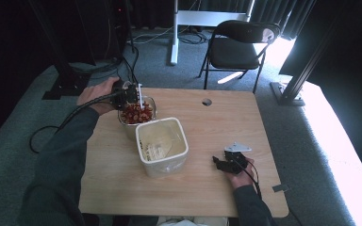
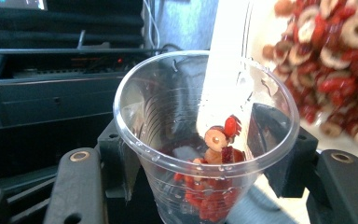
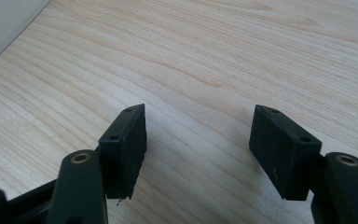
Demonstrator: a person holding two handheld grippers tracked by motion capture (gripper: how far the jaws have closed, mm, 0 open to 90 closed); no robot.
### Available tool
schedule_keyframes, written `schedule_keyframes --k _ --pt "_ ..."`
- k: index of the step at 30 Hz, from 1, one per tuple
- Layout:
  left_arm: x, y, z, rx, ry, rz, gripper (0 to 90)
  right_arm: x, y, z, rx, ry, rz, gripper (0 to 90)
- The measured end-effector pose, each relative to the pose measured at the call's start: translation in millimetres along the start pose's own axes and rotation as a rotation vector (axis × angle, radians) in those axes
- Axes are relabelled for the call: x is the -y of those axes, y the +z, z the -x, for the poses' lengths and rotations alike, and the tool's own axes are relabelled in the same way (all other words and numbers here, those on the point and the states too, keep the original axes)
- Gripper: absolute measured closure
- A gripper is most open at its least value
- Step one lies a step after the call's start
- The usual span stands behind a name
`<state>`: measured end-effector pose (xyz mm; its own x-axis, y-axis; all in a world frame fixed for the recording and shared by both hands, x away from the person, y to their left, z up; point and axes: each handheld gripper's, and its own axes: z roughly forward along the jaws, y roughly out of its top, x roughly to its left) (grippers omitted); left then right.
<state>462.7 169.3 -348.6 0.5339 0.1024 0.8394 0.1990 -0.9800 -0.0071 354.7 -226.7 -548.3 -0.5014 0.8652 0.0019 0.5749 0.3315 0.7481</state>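
In the left gripper view, the left gripper (image 2: pixel 205 172) pinches a clear plastic cup (image 2: pixel 205 135) at frame centre, red-and-tan dried fruit pieces (image 2: pixel 214 186) lying at its bottom. A white spoon (image 2: pixel 223 70) dips in from above. At the high view's lower right, the right gripper (image 1: pixel 224 162) rests with jaws spread over the table (image 1: pixel 217 117).

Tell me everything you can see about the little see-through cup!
The clear plastic cup is thin and shiny, with a rolled rim and faint rings around its wall. It is clamped between the left gripper's black fingers, one on each side. It is tipped, mouth toward the camera. A few red and tan dried fruit slices lie at its bottom, and some cling to a white strip that reaches into its mouth. It hangs beside a bowl of the same fruit at the table's far left.
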Motion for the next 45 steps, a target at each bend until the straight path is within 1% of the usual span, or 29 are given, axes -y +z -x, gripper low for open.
schedule_keyframes --k 6,8,9,10,14,18,21,23,24,27,28,30,34,37,39,42,43,45 --pt "11.0 -6.3 -6.7 0.064 -0.176 0.102 38.2 0.0 -0.1 -0.1 0.0 0.001 -0.001 36.0" --pt "14.4 -8.6 -9.0 0.076 -0.231 0.14 38.2 0.0 0.0 -0.1 0.0 0.001 0.0 36.0" --pt "15.7 -10.4 -10.4 0.085 -0.253 0.152 38.1 0.0 0.0 -0.1 0.0 0.001 -0.001 35.9" --pt "16.9 -11.5 -11.1 0.094 -0.286 0.177 38.1 0.0 0.0 -0.1 0.0 0.001 -0.001 36.0" --pt "19.9 -14.3 -14.4 0.13 -0.364 0.234 38.1 0.0 0.0 0.0 -0.001 0.001 -0.001 35.9" --pt "19.7 -17.0 -15.2 0.16 -0.414 0.275 37.8 -0.2 0.2 0.1 -0.002 0.0 -0.001 35.8" --pt "20.0 -22.6 -17.2 0.194 -0.466 0.326 37.8 -0.2 0.2 0.1 -0.002 0.001 -0.001 35.9" --pt "20.4 -25.9 -19.7 0.227 -0.51 0.364 37.8 -0.2 0.1 0.1 -0.002 0.0 -0.002 35.8" --pt "21.1 -27.8 -20.6 0.24 -0.536 0.392 37.8 -0.2 0.1 0.1 -0.002 0.0 -0.002 35.8" --pt "26.4 -31.9 -23.6 0.307 -0.633 0.484 37.8 -0.2 0.2 0.2 -0.002 -0.002 0.0 35.9" --pt "28.4 -32.8 -24.1 0.329 -0.66 0.509 37.8 -0.2 0.2 0.2 -0.002 -0.002 -0.001 35.9" --pt "31.1 -34.6 -23.5 0.364 -0.698 0.543 37.7 -0.2 0.2 0.2 -0.002 -0.002 -0.001 35.8" --pt "33.9 -41.2 -23.2 0.424 -0.749 0.603 37.5 -0.2 0.2 0.2 -0.002 -0.002 0.0 35.8" --pt "34.1 -48.9 -23.7 0.466 -0.776 0.655 37.5 -0.2 0.2 0.2 -0.002 -0.002 -0.001 35.8" --pt "32.3 -54.6 -22.7 0.489 -0.781 0.682 37.4 -0.2 0.2 0.1 -0.002 -0.001 -0.001 35.8" --pt "28.8 -62.7 -18.1 0.519 -0.777 0.727 36.9 -0.2 0.2 0.1 -0.002 -0.001 0.0 35.8" --pt "27.6 -64.6 -15.7 0.534 -0.786 0.737 36.7 -0.2 0.2 0.1 -0.002 0.0 0.0 35.9" --pt "25.4 -68.2 -10.3 0.537 -0.775 0.738 36.1 -0.2 0.2 0.1 -0.002 -0.001 -0.001 35.8"
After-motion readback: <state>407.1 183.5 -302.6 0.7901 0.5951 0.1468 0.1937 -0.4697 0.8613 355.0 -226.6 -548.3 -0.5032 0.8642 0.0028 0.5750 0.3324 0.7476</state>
